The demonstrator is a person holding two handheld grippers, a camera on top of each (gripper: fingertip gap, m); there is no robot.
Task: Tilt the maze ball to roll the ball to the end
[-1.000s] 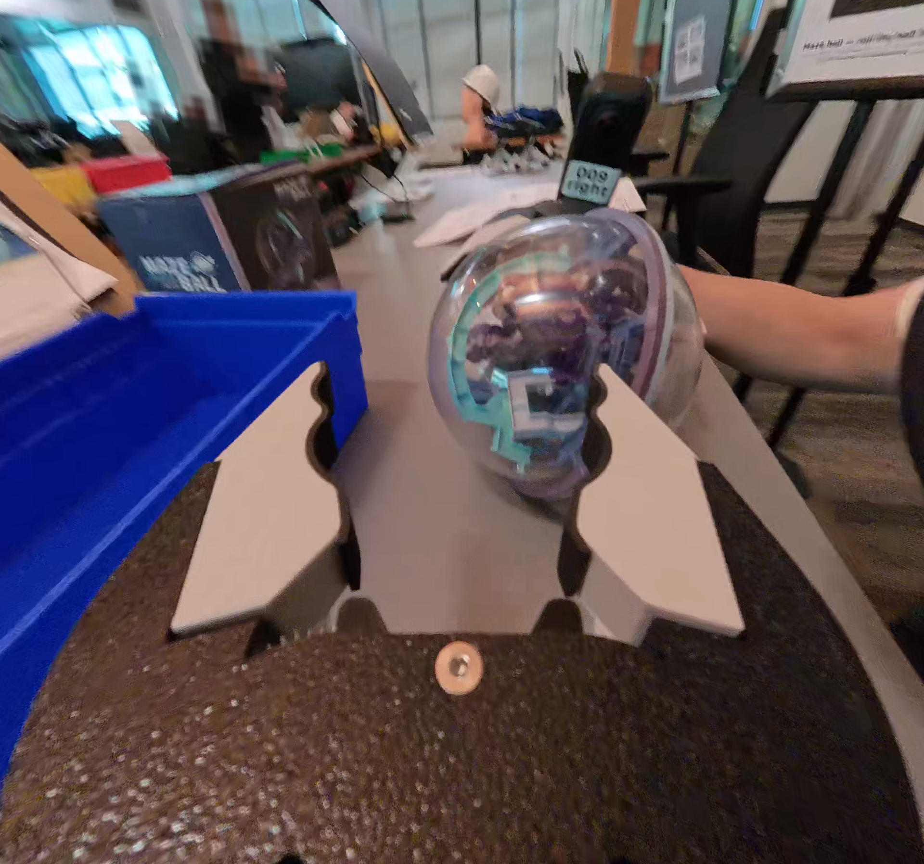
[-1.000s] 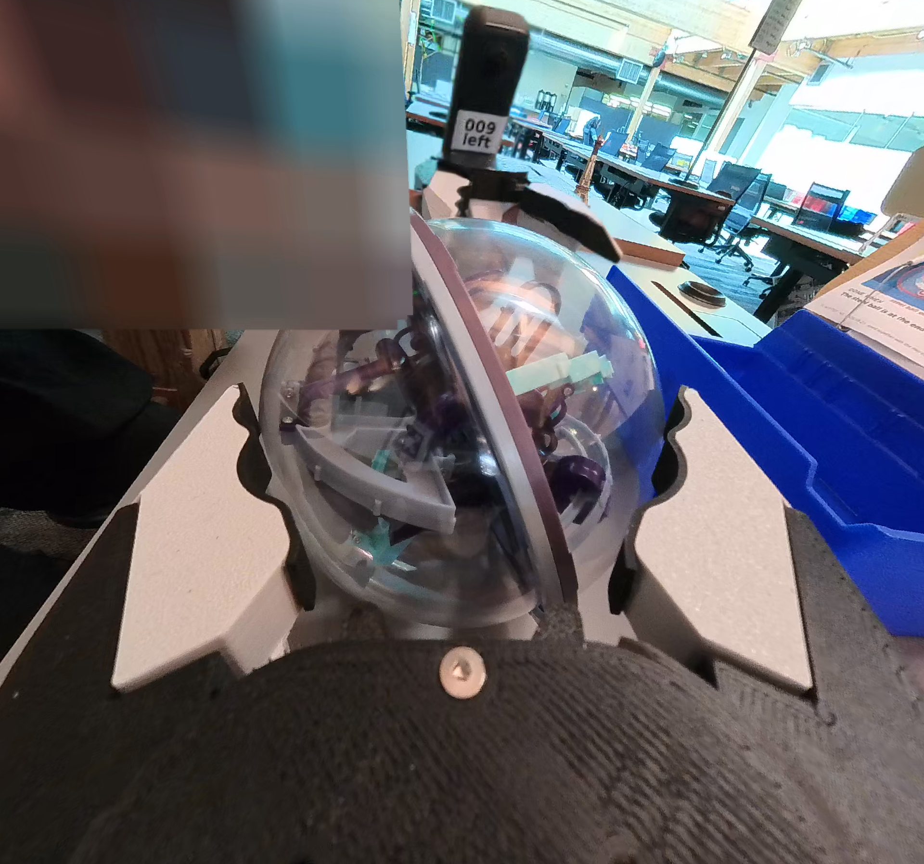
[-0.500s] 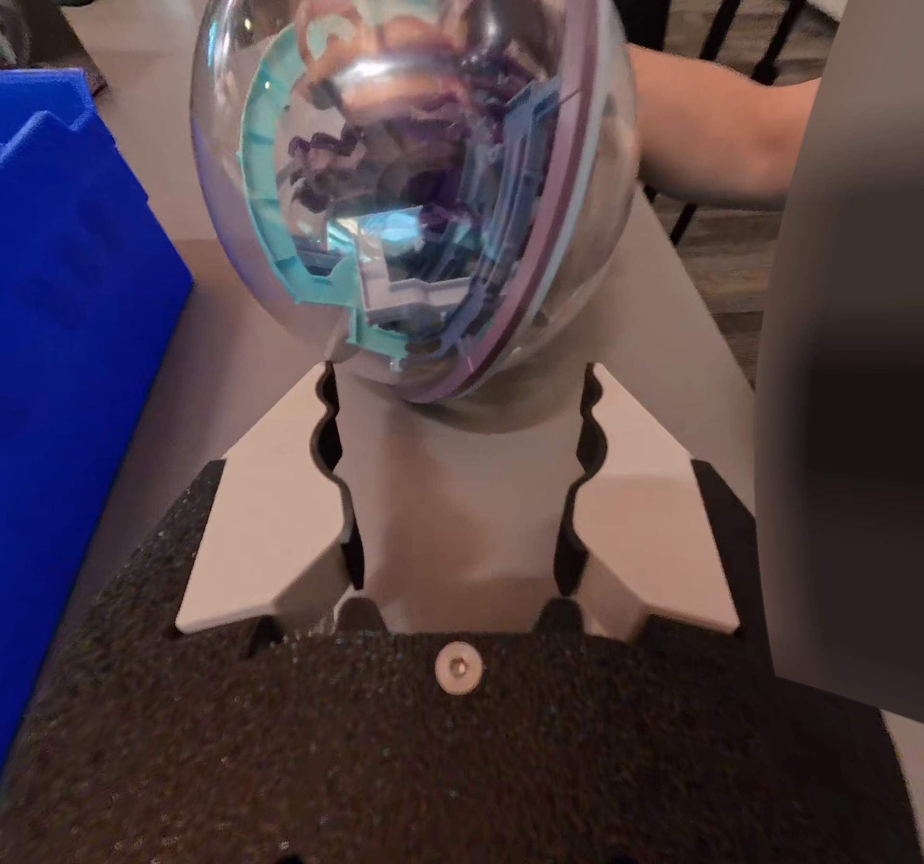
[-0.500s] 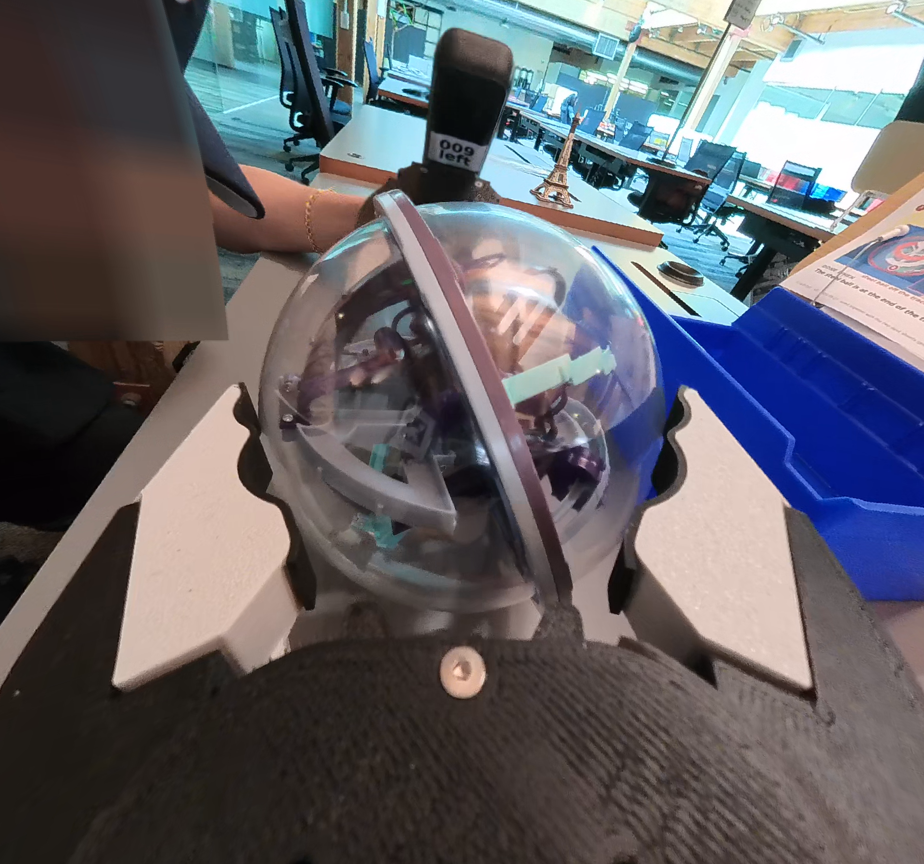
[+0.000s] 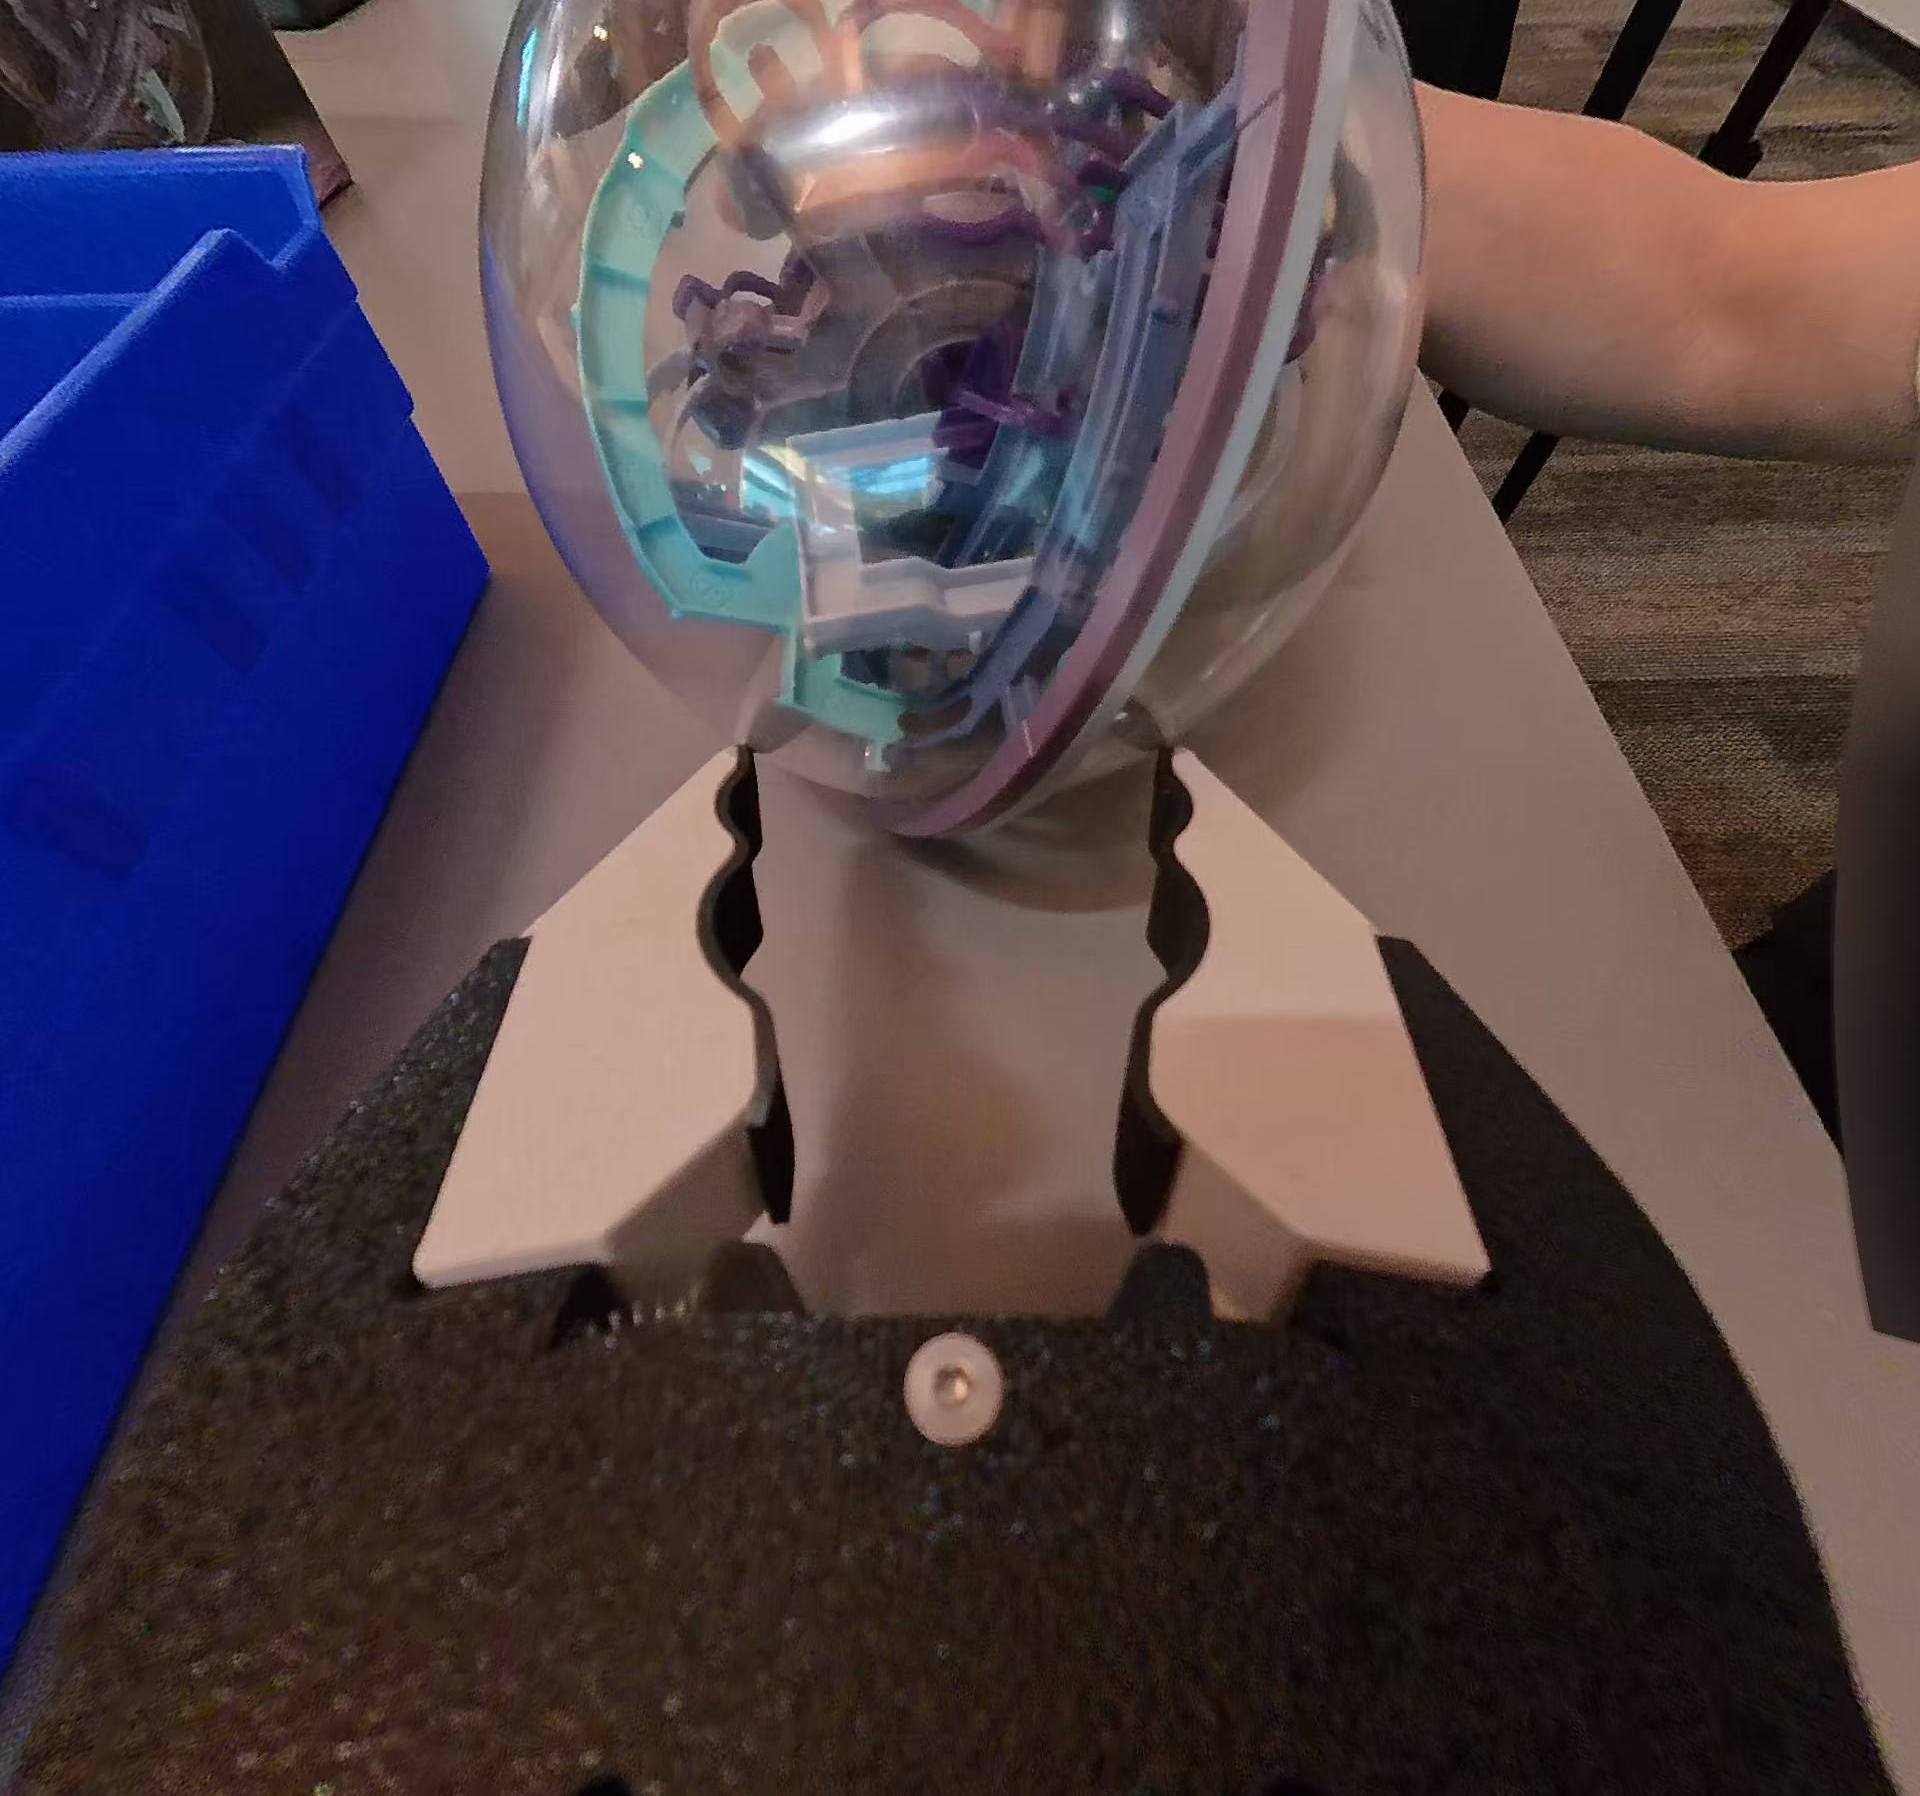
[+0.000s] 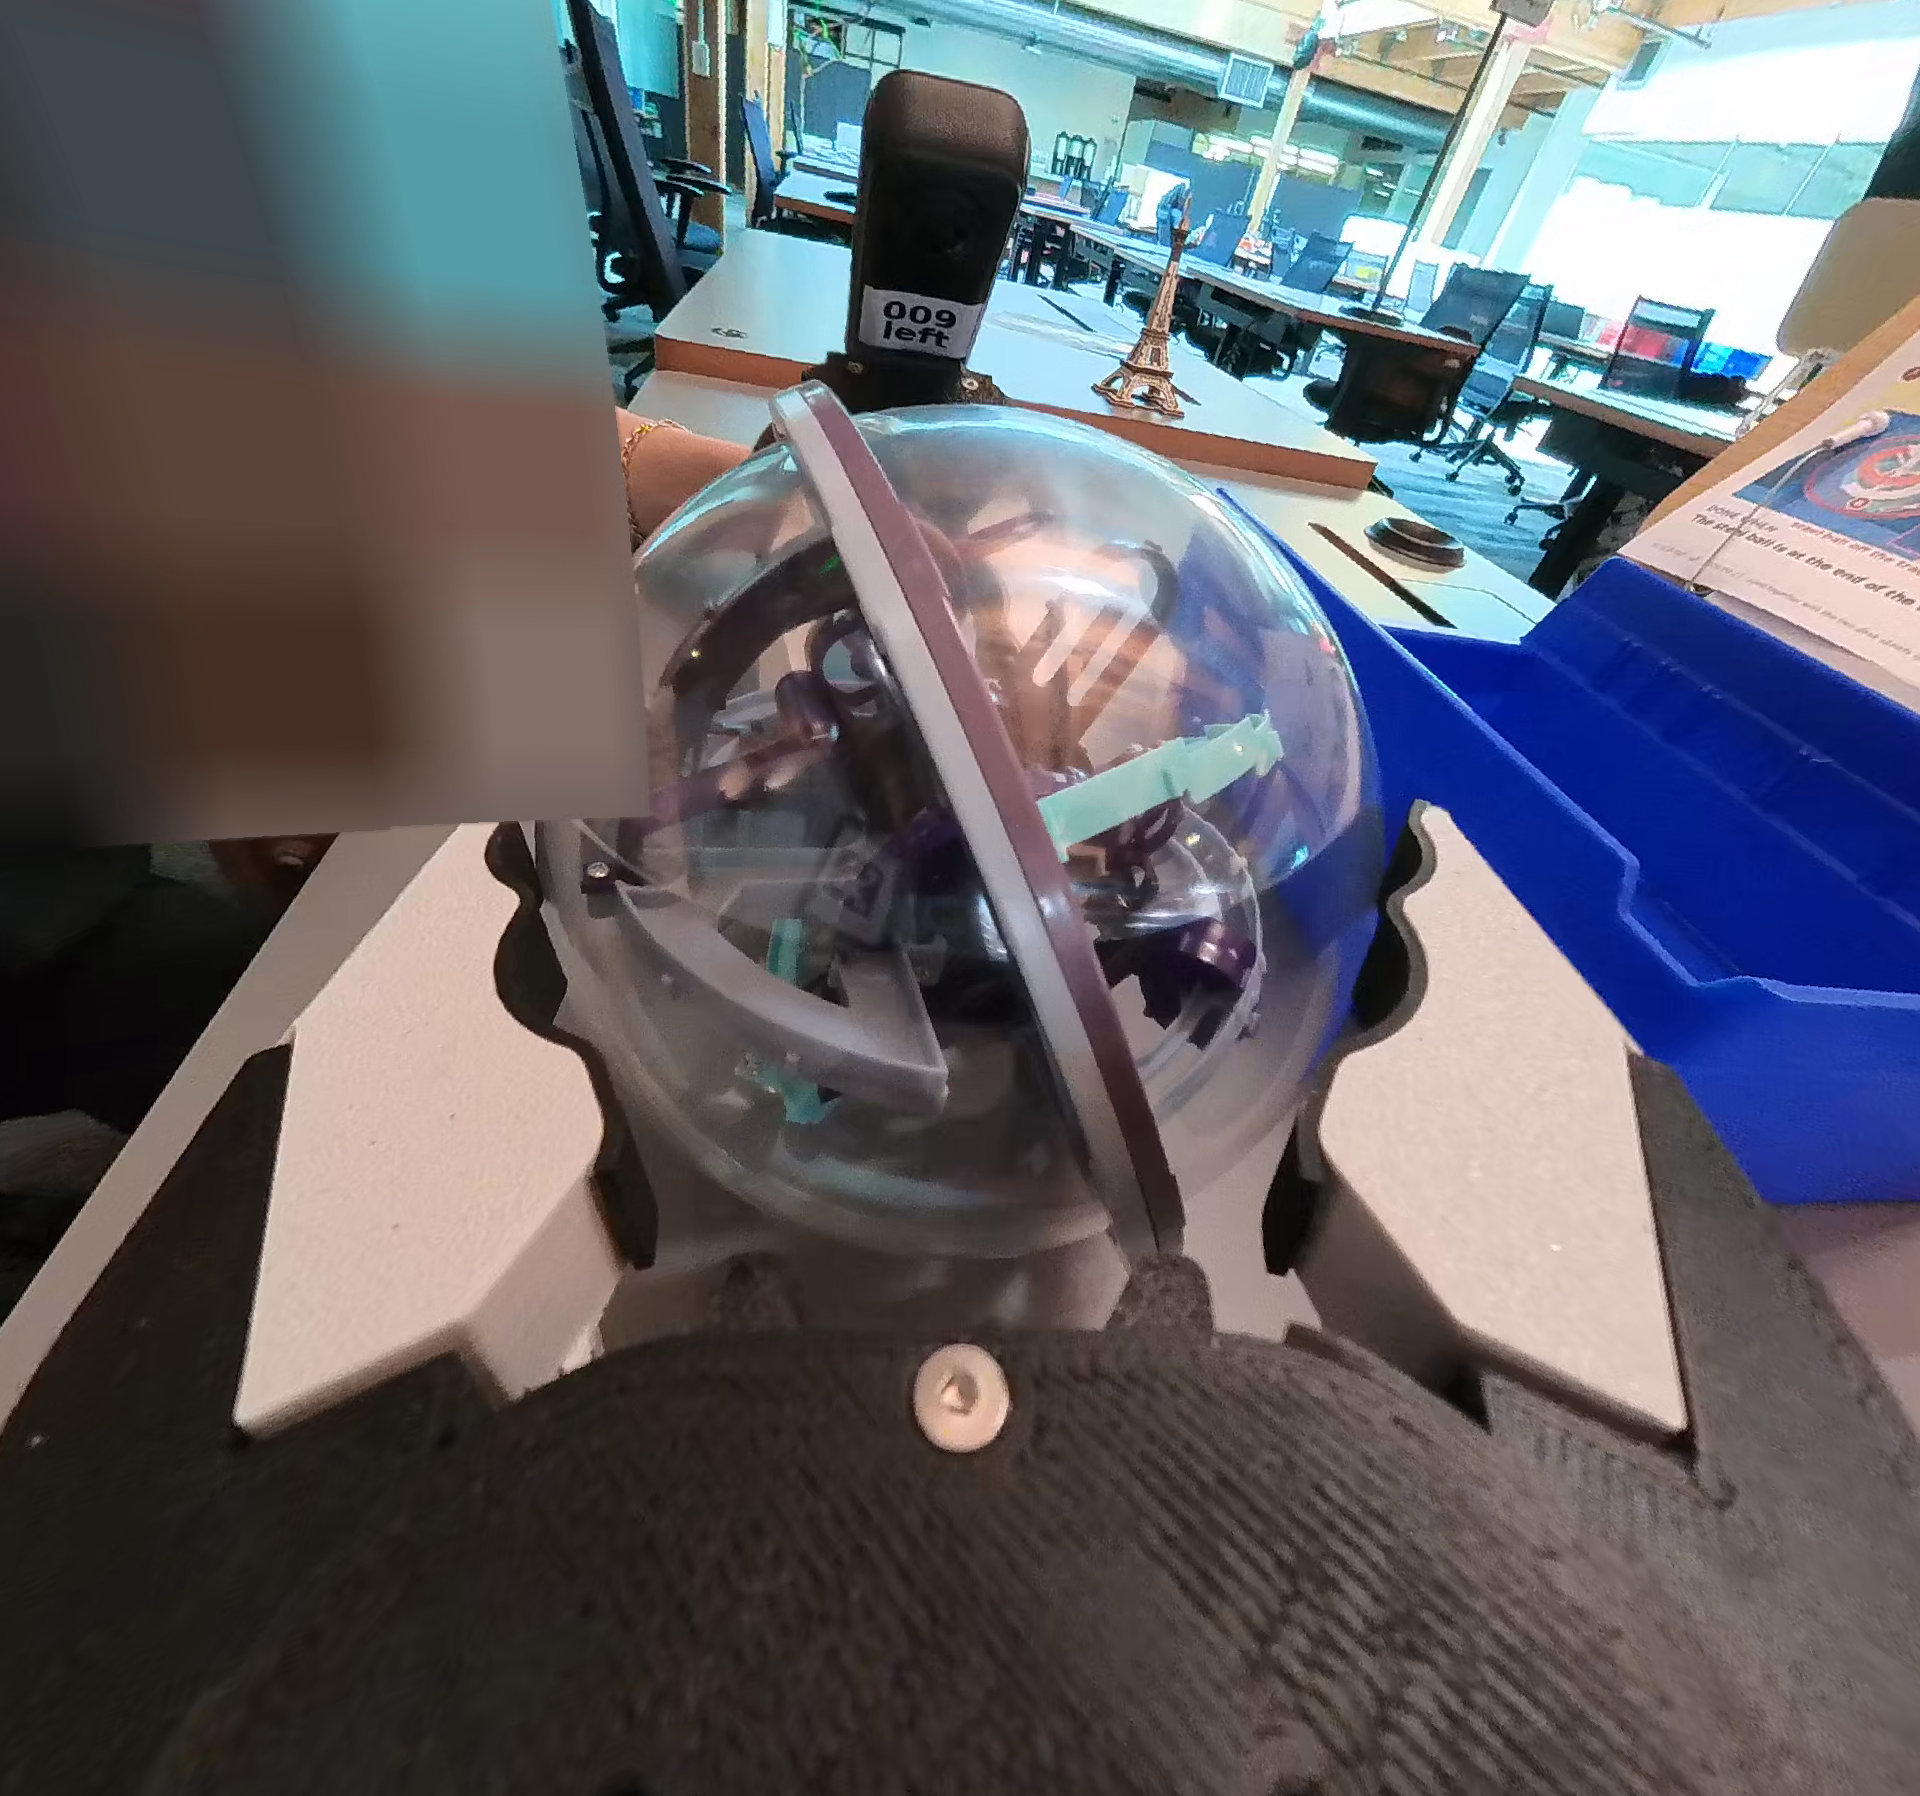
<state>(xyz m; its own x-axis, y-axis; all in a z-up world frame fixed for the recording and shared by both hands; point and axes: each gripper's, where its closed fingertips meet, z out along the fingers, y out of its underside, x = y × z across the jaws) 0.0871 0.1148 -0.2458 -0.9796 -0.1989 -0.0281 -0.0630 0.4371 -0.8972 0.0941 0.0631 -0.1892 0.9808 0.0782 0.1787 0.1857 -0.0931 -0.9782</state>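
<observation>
The maze ball [image 5: 935,375] is a clear sphere with teal, grey and purple tracks inside and a purple band around it. In the right wrist view my right gripper [image 6: 961,832] is shut on the maze ball [image 6: 966,915], with a pad pressed on each side, and holds it tilted just over the grey table [image 5: 1403,811]. My left gripper [image 5: 956,770] is open. Its fingertips [image 5: 743,780] reach the ball's lower face from the far side, and nothing lies between the pads. The left gripper's black handle [image 6: 940,188] shows behind the ball. I cannot make out the small ball inside.
A blue bin [image 5: 156,603] stands next to the ball, at the right in the right wrist view [image 6: 1714,863]. A person's forearm [image 5: 1662,292] reaches in at the right. A small tower model [image 6: 1153,333] stands on a farther table. A printed sheet [image 6: 1849,520] leans behind the bin.
My left gripper has moved in close to the ball and its jaws have narrowed. My right gripper has kept its hold, and the ball has tilted a little.
</observation>
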